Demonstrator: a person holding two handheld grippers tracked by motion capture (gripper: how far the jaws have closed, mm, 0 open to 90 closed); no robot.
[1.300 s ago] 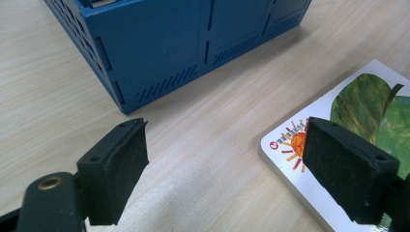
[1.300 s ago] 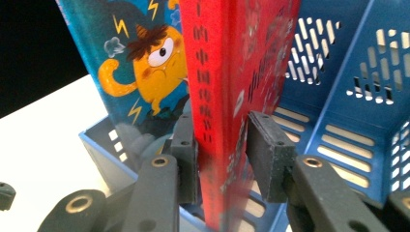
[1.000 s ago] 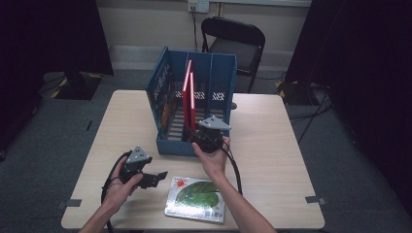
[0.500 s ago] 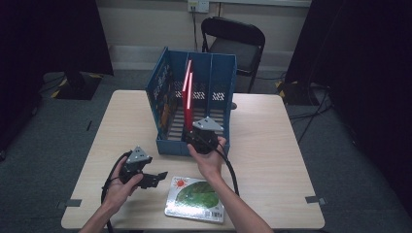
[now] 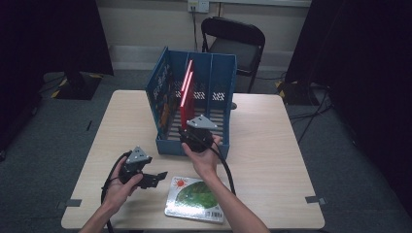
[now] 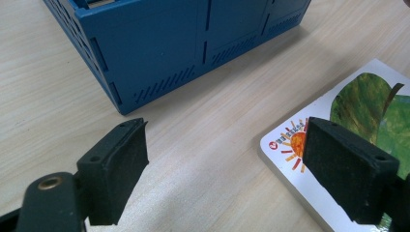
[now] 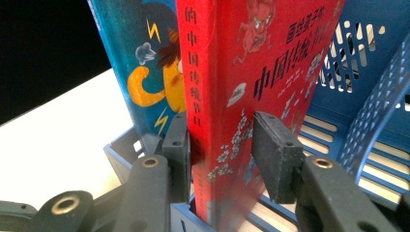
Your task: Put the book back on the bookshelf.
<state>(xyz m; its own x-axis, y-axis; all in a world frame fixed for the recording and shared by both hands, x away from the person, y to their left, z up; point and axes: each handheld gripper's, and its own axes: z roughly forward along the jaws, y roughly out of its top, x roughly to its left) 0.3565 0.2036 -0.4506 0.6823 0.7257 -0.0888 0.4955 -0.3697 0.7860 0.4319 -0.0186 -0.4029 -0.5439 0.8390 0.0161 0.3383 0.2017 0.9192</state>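
Note:
A red book stands upright in the blue crate, next to a blue picture book. My right gripper is at the crate's front edge with the red book's lower end between its jaws. The jaws have just been opening: the left pad lies against the spine and the right pad stands just off the cover. In the high view, the right gripper is at the crate's near wall. My left gripper hovers open over bare table beside a flat book with a green leaf cover.
The leaf book lies near the table's front edge, between my forearms. The crate's near corner is just ahead of the left gripper. A black folding chair stands behind the table.
My right hand has shifted a little to the left along the crate's front edge. The left hand and the leaf book have stayed where they were.

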